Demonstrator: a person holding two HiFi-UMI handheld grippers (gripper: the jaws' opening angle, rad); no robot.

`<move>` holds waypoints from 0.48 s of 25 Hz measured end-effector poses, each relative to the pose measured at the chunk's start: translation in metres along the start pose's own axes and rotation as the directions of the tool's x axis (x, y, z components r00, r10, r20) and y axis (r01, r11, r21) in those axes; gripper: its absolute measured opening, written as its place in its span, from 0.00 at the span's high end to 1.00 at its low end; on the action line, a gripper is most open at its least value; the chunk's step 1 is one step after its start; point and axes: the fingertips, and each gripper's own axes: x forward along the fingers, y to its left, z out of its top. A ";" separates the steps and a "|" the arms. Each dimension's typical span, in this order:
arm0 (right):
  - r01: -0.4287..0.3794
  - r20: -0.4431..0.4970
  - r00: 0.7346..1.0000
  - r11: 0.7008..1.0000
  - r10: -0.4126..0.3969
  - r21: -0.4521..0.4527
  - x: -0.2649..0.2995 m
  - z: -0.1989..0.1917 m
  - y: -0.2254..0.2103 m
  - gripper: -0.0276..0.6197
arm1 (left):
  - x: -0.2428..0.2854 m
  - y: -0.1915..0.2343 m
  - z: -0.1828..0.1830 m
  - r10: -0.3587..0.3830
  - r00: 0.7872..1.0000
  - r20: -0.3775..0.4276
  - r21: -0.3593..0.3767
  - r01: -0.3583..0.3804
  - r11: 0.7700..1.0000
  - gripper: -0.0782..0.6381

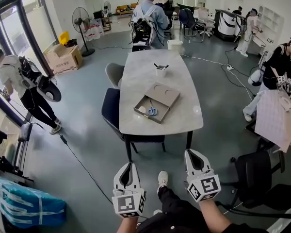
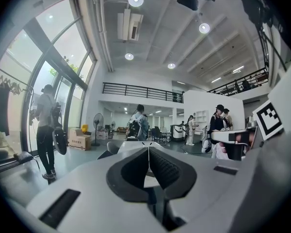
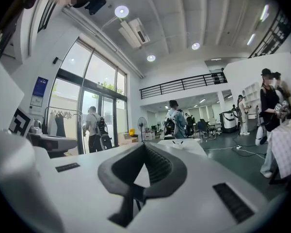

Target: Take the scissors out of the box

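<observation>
Scissors (image 1: 152, 110) are spotted in the box (image 1: 165, 95) by the table's (image 1: 145, 67) near edge, handles nearest, ahead between left gripper (image 1: 130, 164) and right gripper (image 1: 190, 153), both closed on nothing.

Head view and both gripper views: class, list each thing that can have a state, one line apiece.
box: open, cover slid partly aside, flat on the table.
scissors: lying inside the box's open part, not yet taken out.
cup: upright on the table.
left gripper: shut, empty, short of the table.
right gripper: shut, empty, short of the table.
</observation>
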 end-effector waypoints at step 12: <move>-0.038 -0.014 0.999 0.999 0.038 -0.003 0.108 0.004 -0.025 0.96 | 0.100 0.031 0.008 0.011 1.000 -0.020 -0.005 -0.011 1.000 0.87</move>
